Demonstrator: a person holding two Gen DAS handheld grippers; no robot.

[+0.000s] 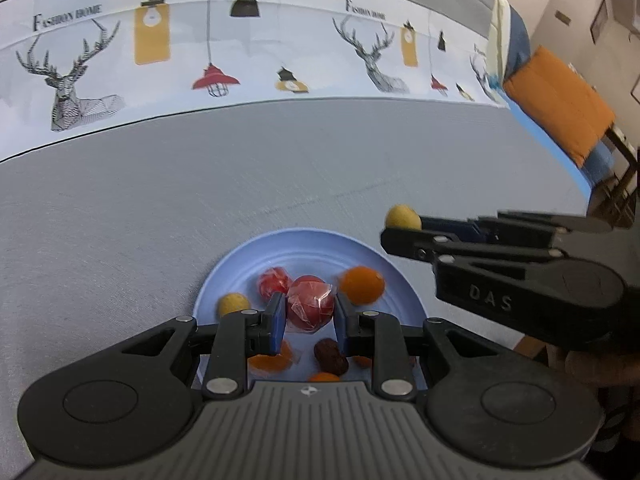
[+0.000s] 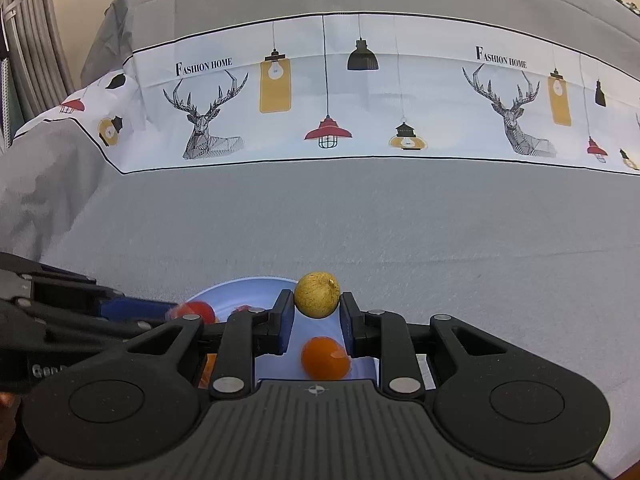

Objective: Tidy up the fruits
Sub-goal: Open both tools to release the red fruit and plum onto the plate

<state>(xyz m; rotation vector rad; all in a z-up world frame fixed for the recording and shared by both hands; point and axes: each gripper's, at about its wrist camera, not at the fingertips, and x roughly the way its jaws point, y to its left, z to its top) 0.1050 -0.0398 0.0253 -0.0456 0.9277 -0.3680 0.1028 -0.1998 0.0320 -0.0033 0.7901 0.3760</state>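
A light blue plate [image 1: 248, 256] on the grey tablecloth holds several small fruits. My left gripper [image 1: 310, 310] is shut on a red fruit wrapped in clear film [image 1: 310, 302] just above the plate. On the plate lie another red fruit [image 1: 273, 282], an orange one [image 1: 362, 284], a yellow one [image 1: 233, 304] and a dark brown one [image 1: 330, 356]. My right gripper [image 2: 317, 312] is shut on a yellow round fruit [image 2: 317, 294] and holds it over the plate's [image 2: 240, 286] far right rim. It also shows in the left wrist view [image 1: 402, 218]. An orange fruit [image 2: 325, 358] lies below it.
The grey tablecloth [image 1: 160, 200] has a white band printed with deer and lamps [image 1: 200, 52] along the far side. An orange-cushioned chair [image 1: 560, 108] stands beyond the table's right edge. Grey curtains [image 2: 28, 40] hang at the far left.
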